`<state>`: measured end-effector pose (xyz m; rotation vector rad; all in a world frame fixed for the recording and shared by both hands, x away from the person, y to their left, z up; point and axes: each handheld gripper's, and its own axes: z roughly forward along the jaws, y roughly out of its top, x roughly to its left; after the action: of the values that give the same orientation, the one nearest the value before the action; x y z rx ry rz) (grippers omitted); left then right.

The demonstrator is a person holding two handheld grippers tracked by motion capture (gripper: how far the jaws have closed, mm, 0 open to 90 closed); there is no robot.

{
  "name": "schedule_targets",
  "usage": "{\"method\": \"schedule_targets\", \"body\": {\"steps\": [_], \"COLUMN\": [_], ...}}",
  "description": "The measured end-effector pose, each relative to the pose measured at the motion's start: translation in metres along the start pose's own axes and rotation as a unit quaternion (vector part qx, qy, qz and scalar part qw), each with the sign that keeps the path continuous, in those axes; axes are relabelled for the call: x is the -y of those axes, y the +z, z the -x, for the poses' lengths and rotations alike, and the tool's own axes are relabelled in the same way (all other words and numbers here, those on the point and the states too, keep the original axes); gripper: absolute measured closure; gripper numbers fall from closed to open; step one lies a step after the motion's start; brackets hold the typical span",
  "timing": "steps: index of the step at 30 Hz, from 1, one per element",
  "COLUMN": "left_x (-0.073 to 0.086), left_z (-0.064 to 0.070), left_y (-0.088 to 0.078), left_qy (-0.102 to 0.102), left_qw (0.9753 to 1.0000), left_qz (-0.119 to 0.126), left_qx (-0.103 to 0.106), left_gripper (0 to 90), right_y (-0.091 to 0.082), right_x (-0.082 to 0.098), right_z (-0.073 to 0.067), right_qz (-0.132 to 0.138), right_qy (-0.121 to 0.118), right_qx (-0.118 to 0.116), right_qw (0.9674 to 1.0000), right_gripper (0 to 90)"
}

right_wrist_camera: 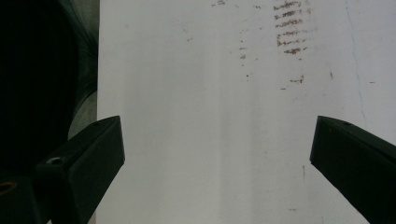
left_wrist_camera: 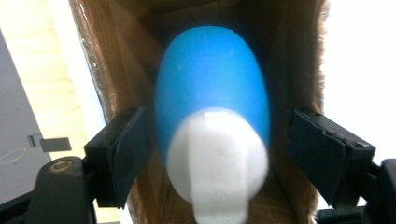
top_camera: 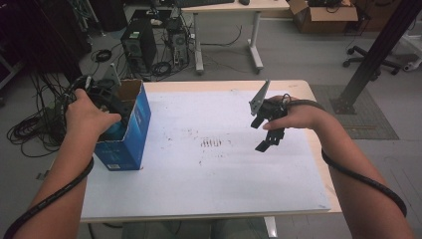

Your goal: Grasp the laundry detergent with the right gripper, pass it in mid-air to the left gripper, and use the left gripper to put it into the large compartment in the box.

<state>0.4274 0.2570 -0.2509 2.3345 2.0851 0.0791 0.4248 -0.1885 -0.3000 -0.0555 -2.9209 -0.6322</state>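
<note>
We see white table top, brown scuff marks mid-surface, wood rim at far edge. Blue cardboard box stands at left edge; blue bottle with white cap inside. Left gripper in box mouth, jaws apart, clear of bottle. Right gripper wide, empty, above right half. Computer towers, cables on floor beyond.

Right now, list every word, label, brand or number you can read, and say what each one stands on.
No text here can be read.
Blue box: pale print low on its side, too small and blurred to read.
Blue bottle inside the box: no lettering shows.
White table sheet: brown scuff marks, not writing.
</note>
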Motion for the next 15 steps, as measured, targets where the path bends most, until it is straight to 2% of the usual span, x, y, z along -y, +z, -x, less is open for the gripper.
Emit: {"method": "schedule_targets", "body": {"steps": [6, 15], "left_x": [0.003, 0.008], "left_z": [0.007, 0.024], "left_y": [-0.017, -0.045], "left_qy": [0.017, 0.063], "left_qw": [0.9997, 0.9971], "left_qz": [0.014, 0.039], "left_qx": [-0.009, -0.018], "left_gripper": [15.8, 9.5], "right_y": [-0.003, -0.004], "right_x": [-0.002, -0.003], "right_z": [-0.002, -0.003], "right_qz": [0.000, 0.003], "right_qy": [-0.001, -0.002], "right_qx": [0.001, 0.003], "right_qw": [1.0000, 1.0000], "right_gripper": [3.0, 3.1]}}
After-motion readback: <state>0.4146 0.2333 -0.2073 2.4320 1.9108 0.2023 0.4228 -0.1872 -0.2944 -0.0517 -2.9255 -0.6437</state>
